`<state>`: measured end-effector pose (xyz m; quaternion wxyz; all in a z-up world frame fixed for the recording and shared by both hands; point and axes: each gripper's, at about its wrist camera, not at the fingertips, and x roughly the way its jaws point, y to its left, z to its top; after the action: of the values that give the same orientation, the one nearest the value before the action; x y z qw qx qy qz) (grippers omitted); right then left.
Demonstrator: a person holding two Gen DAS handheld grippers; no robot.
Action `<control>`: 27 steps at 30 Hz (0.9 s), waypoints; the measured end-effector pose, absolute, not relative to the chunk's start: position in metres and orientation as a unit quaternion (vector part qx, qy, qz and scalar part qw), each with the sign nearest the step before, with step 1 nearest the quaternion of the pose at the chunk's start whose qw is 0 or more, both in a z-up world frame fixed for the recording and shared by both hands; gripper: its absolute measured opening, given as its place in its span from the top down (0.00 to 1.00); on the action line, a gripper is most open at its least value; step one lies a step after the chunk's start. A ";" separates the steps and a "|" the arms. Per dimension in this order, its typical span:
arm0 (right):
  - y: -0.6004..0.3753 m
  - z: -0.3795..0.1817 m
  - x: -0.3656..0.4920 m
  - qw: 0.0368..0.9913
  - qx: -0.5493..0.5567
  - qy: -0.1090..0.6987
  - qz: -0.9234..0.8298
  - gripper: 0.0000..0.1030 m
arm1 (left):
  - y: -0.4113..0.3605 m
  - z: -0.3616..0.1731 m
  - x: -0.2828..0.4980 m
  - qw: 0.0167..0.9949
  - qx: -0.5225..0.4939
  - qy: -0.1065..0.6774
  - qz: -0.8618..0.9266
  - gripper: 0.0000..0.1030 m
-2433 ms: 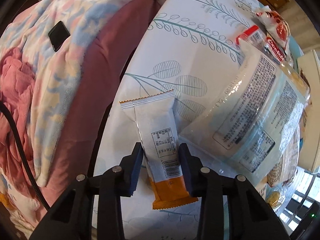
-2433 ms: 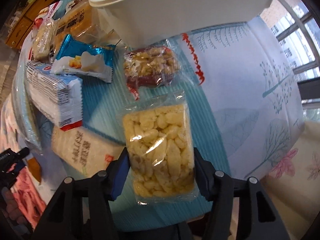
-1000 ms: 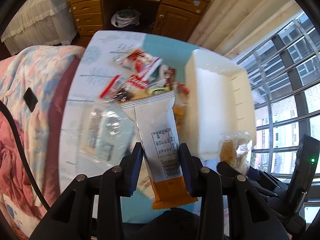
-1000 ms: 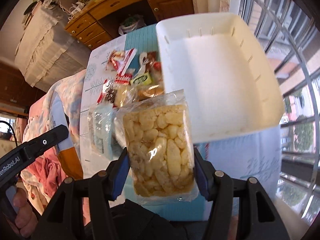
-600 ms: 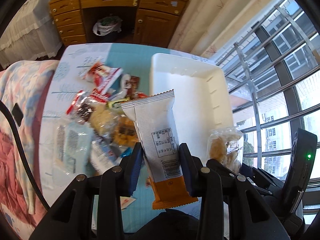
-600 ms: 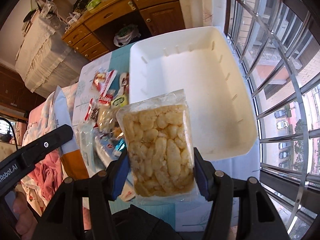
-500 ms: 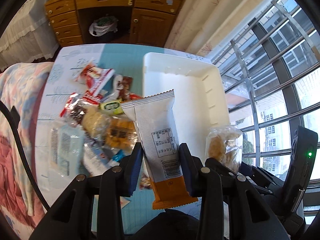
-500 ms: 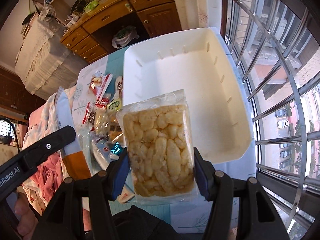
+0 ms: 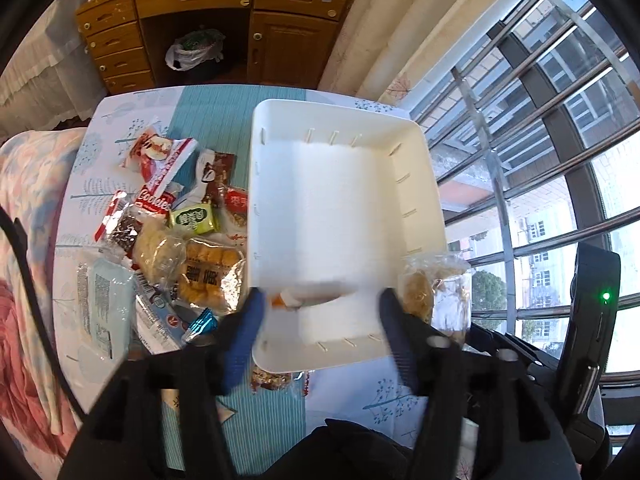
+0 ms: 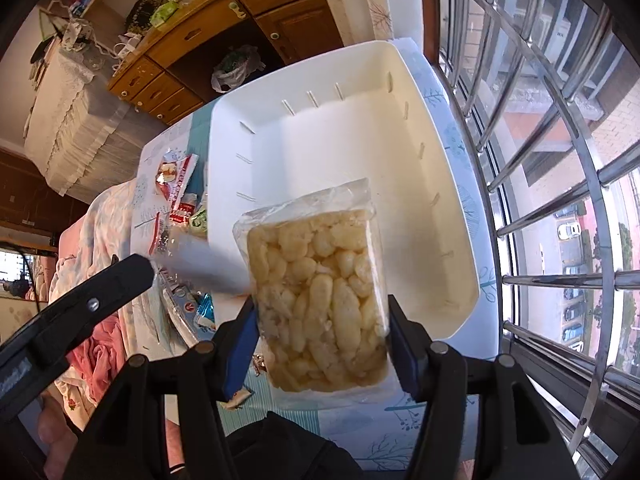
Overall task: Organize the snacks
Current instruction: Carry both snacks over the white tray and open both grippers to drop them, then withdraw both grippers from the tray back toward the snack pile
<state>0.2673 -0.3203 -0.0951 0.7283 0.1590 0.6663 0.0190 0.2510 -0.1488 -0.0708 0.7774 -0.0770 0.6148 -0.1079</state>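
Note:
My left gripper [image 9: 320, 312] is open above the near end of the white bin [image 9: 416, 184]. The white and orange snack bar [image 9: 308, 296] is a blur between the fingers, falling into the bin. It also shows as a pale streak in the right wrist view [image 10: 204, 264]. My right gripper [image 10: 320, 324] is shut on a clear bag of puffed snacks [image 10: 320, 288], held above the bin [image 10: 452, 200]. That bag also shows in the left wrist view [image 9: 436, 296], at the bin's right side.
A pile of snack packets [image 9: 176, 220] lies on the table left of the bin. The table has a blue patterned cloth [image 9: 256, 416]. A wooden cabinet [image 9: 216, 12] stands beyond the table. A barred window [image 9: 560, 160] is on the right, a blanket [image 9: 24, 240] on the left.
My left gripper has opened and let go of the snack bar, which is dropping into the bin. Both grippers have moved further over the bin. The right gripper still holds its bag.

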 end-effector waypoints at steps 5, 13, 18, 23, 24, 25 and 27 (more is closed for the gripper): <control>-0.324 -0.098 0.268 0.726 0.173 0.666 0.009 0.28 | -0.143 -0.072 0.251 0.776 -0.074 0.619 -0.091 0.39; -0.318 -0.098 0.265 0.724 0.185 0.664 0.003 0.28 | -0.128 -0.073 0.241 0.776 -0.065 0.623 -0.078 0.39; -0.307 -0.098 0.261 0.724 0.183 0.665 -0.007 0.28 | -0.113 -0.076 0.230 0.772 -0.068 0.626 -0.085 0.39; -0.291 -0.097 0.252 0.724 0.190 0.663 -0.026 0.28 | -0.089 -0.078 0.220 0.770 -0.069 0.628 -0.092 0.39; -0.287 -0.097 0.251 0.723 0.191 0.663 -0.030 0.28 | -0.084 -0.078 0.218 0.769 -0.069 0.629 -0.093 0.39; -0.284 -0.097 0.250 0.722 0.193 0.663 -0.034 0.28 | -0.077 -0.078 0.215 0.767 -0.069 0.631 -0.094 0.39; -0.274 -0.097 0.246 0.719 0.197 0.665 -0.046 0.28 | -0.062 -0.079 0.210 0.765 -0.068 0.633 -0.096 0.39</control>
<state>0.2462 -0.2736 -0.0973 0.7192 0.1972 0.6647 -0.0456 0.2097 -0.0624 -0.0791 0.7650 -0.0684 0.6332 -0.0957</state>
